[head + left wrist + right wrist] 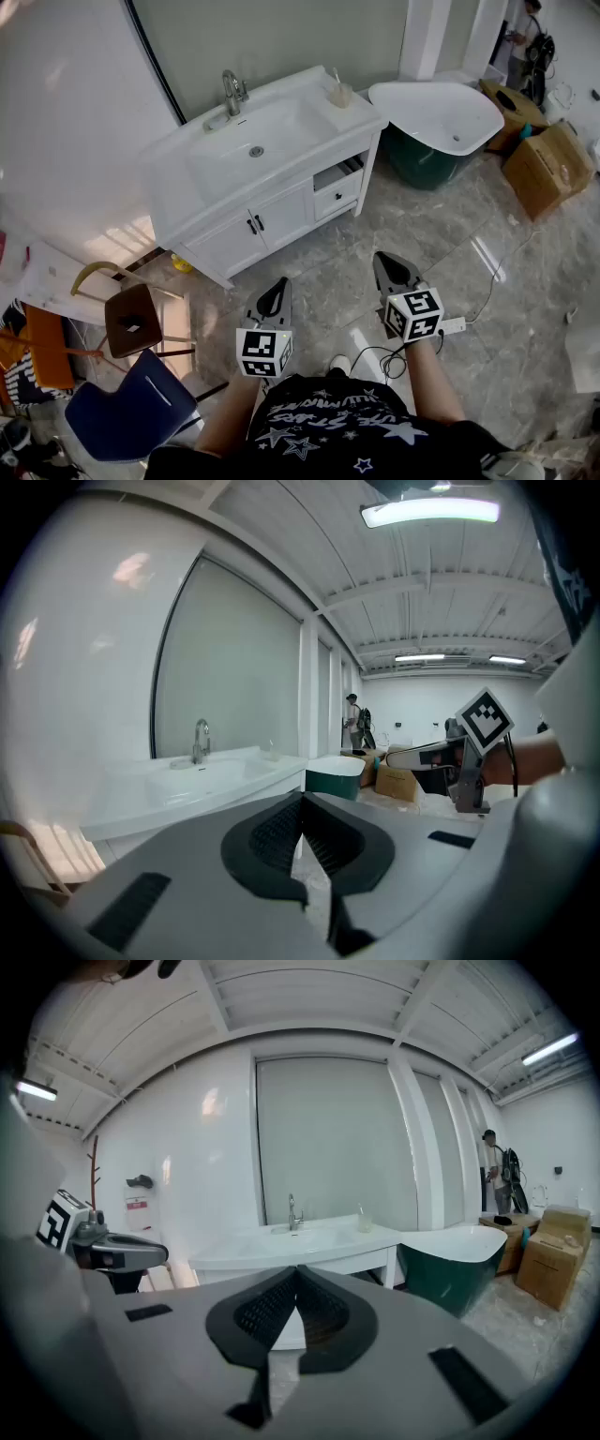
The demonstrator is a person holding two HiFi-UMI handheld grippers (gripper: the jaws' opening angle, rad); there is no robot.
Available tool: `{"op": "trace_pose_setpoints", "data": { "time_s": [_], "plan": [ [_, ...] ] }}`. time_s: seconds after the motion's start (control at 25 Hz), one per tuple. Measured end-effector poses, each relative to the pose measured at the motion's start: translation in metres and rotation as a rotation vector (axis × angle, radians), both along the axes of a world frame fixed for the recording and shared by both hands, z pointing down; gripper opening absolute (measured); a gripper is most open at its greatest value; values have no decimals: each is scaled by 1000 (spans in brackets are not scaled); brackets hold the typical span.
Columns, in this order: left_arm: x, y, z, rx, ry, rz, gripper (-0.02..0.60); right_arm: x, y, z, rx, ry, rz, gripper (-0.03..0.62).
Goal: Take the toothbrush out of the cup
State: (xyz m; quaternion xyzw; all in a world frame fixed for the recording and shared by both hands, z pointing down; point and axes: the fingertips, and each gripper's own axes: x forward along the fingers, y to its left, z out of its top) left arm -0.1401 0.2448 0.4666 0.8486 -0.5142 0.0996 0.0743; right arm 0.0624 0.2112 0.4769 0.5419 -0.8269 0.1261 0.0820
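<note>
You held left tool (279,286) and right tool (382,262) fully closed, both empty, well apart from counter (361,117); cup (341,94) stood there, toothbrush (335,77) inside.

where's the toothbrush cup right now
In the head view the cup stands at the right end of the vanity counter, right of the basin, near the bathtub.
</note>
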Motion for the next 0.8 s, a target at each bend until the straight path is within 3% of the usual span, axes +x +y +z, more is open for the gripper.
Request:
{"op": "trace_pose_setpoints", "data": {
  "time_s": [0.4, 0.8],
  "plan": [
    [9, 17, 17, -100, 57, -9, 15, 8, 12, 7, -23, -20, 20, 14],
    [32, 7, 10, -82, 30, 2, 15, 36, 15, 3, 1, -93, 37, 15]
  ]
}}
